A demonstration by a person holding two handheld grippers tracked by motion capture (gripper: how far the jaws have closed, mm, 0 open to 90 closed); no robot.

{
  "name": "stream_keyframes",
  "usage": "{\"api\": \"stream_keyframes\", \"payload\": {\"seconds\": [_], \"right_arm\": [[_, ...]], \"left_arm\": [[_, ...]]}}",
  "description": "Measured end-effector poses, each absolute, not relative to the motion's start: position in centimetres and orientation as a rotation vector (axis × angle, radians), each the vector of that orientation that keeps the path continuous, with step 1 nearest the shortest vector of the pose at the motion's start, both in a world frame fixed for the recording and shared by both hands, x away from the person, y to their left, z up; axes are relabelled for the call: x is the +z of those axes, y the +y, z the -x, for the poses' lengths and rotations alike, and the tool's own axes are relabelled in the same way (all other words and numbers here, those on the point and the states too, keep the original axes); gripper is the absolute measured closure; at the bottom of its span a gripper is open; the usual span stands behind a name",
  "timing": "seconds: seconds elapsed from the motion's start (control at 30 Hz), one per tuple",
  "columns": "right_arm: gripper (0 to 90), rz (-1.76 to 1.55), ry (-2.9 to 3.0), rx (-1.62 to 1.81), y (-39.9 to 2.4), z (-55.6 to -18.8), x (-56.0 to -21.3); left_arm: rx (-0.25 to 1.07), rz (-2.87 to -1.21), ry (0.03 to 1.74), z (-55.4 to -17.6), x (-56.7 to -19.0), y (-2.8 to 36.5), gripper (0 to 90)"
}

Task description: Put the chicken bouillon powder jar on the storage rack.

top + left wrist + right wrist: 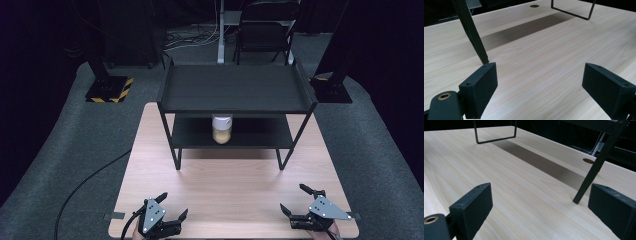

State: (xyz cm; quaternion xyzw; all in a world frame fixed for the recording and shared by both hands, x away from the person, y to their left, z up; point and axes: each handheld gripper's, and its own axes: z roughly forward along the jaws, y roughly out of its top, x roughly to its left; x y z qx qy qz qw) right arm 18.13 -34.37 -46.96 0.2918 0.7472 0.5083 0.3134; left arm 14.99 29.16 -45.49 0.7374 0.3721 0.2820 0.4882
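Observation:
A small jar point(222, 129) with a white lid and pale tan contents stands on the lower shelf of a black two-tier metal rack point(235, 89) at the far half of the wooden table point(235, 185). My left gripper point(173, 206) rests at the near left edge of the table, open, with nothing between its jaws; its own view has it point(539, 86) low over bare wood. My right gripper point(296, 198) sits at the near right edge, also open and holding nothing, and it point(540, 211) faces a rack leg point(596, 167). Both are well short of the rack.
The rack's top shelf is a bare tray with raised side rims. A rack leg point(471, 30) stands just beyond the left jaw. Around the table lies grey carpet with a black cable point(85, 185), stand bases point(107, 89) and a folding chair point(262, 30).

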Motion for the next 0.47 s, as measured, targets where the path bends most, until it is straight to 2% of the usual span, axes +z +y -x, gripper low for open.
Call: {"api": "stream_keyframes", "payload": {"seconds": [0.47], "right_arm": [[4.9, -0.763, 1.972, 1.334, -34.30, -18.11, -46.94]], "left_arm": [[0.685, -1.802, 0.902, -15.10, -45.46, 29.08, 12.8]]}}
